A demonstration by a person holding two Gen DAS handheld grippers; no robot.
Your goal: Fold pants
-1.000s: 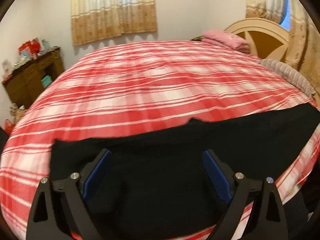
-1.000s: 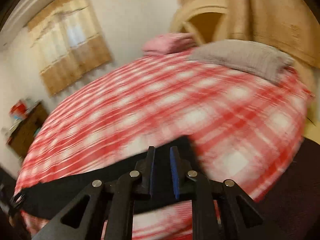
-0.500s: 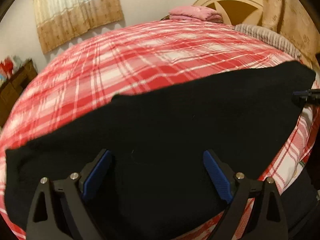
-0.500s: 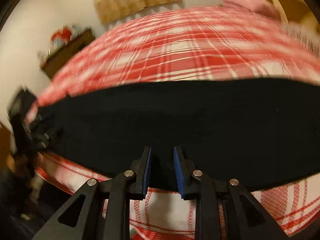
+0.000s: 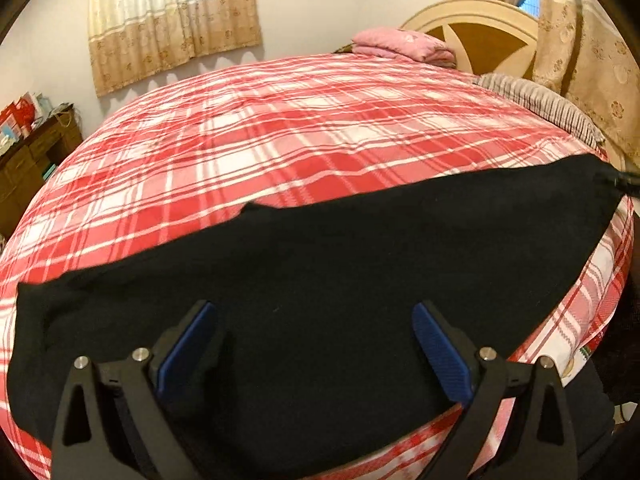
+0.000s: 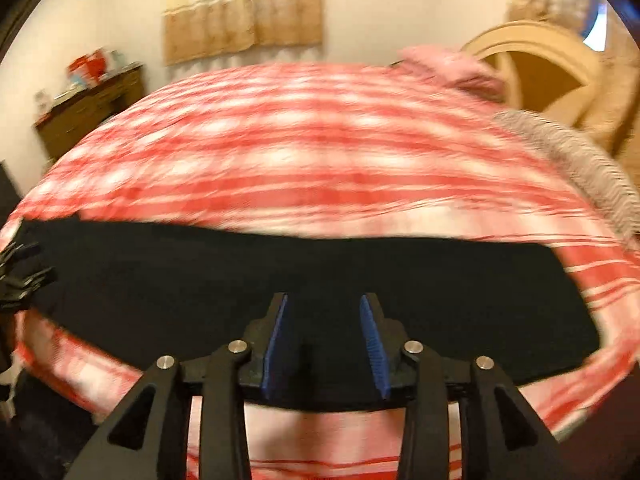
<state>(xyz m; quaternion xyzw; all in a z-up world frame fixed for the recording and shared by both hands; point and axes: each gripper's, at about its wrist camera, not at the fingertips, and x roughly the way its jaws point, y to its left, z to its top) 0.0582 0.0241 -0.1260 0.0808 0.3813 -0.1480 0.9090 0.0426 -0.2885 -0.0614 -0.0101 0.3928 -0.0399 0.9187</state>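
Black pants [image 5: 340, 272] lie spread flat in a long band along the near edge of the red plaid bed [image 5: 280, 132]; they also show in the right wrist view [image 6: 280, 272]. My left gripper [image 5: 312, 344] is open wide, its blue pads just above the cloth near its left half. My right gripper [image 6: 324, 336] is partly open over the near hem of the pants, with nothing between its pads. The right wrist view is blurred. The left gripper's dark tip [image 6: 20, 276] shows at the pants' left end.
A folded pink blanket [image 5: 400, 44] and a grey striped pillow [image 5: 536, 100] lie by the headboard [image 5: 480, 36]. A wooden dresser [image 5: 28, 152] stands at the left wall. Curtains [image 5: 172, 20] hang behind the bed.
My right gripper has opened and let go of the pants' edge after laying it down. The pants now lie flat along the bed edge. The left gripper stayed open.
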